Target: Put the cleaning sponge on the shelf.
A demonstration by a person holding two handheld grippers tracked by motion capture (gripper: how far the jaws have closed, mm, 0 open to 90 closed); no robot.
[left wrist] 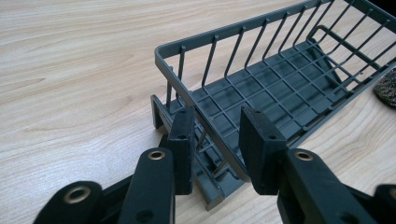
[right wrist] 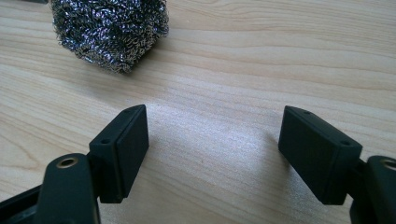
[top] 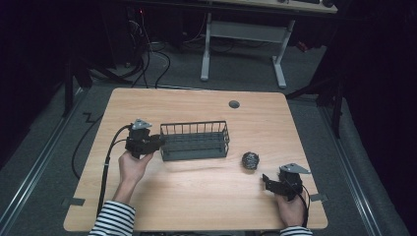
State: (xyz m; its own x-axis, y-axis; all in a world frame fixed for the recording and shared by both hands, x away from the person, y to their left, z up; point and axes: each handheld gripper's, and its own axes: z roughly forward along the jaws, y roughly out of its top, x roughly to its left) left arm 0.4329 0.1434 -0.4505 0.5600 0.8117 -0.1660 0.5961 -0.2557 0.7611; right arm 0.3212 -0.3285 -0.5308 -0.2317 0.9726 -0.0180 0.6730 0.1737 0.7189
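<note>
1. High view: wire basket [top: 195, 140] sits on the desk [top: 196, 196], a touch toward the left edge of centre, long side running left to right. Left gripper [top: 156, 142] is right up against the basket's left end, pinching that end wall, with the left hand [top: 133, 166] wrapped behind it and a striped sleeve [top: 114, 220] coming in from the near edge. Steel-wool ball [top: 250, 160] lies just off the basket's right end, apart from it. Right gripper [top: 267, 180] rests low near the near right corner, aimed toward the ball but well short of it, right hand [top: 290, 205] behind it. A round grey grommet [top: 234, 104] shows near the far edge.

2. Left gripper view: here's the grip up close. The two black fingers [left wrist: 182, 149] straddle the end wall of the basket [left wrist: 280, 79], one outside, one inside, and they are closed on its grey rim and upright wires. The basket's floor runs away toward the upper right. A dark scrap of the steel-wool ball [left wrist: 386, 89] peeks in at the right edge.

3. Right gripper view: fingers [right wrist: 123, 149] spread wide, bare desk [right wrist: 215, 154] between them, nothing held. The steel-wool ball [right wrist: 109, 30] lies ahead and to the left, clear of both pads.
</note>
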